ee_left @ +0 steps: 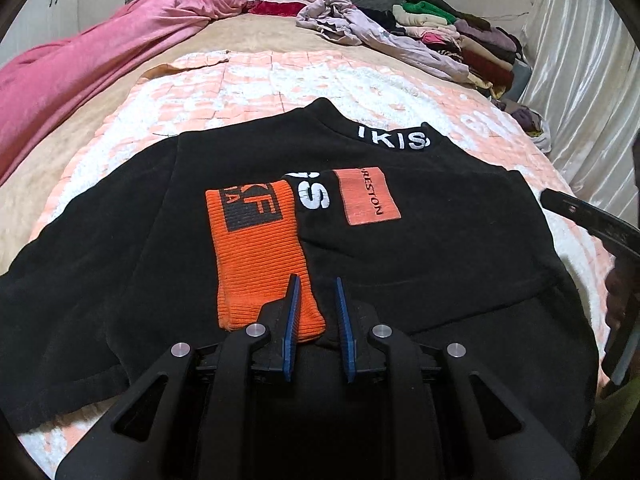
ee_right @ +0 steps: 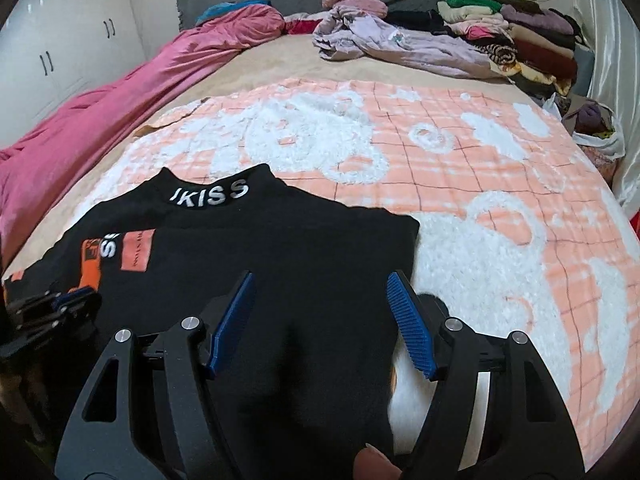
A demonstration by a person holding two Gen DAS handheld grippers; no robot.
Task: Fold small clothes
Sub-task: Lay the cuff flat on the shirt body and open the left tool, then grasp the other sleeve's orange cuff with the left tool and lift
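Observation:
A small black top (ee_left: 420,248) with white "IKISS" collar lettering lies on the pink-and-white blanket, sleeves folded in over the body. One sleeve ends in an orange ribbed cuff (ee_left: 256,256); an orange patch (ee_left: 370,196) shows beside it. My left gripper (ee_left: 318,292) hovers low over the cuff's near end, jaws narrowly apart, nothing between them. My right gripper (ee_right: 320,296) is open wide over the top's (ee_right: 280,248) right part, empty. The left gripper (ee_right: 60,304) shows at the far left of the right wrist view.
The pink-and-white blanket (ee_right: 480,184) covers the beige bed. A pink duvet (ee_left: 80,76) lies along the left. A lilac garment (ee_right: 400,44) and a pile of folded clothes (ee_right: 520,40) sit at the back right. White curtain (ee_left: 580,80) on the right.

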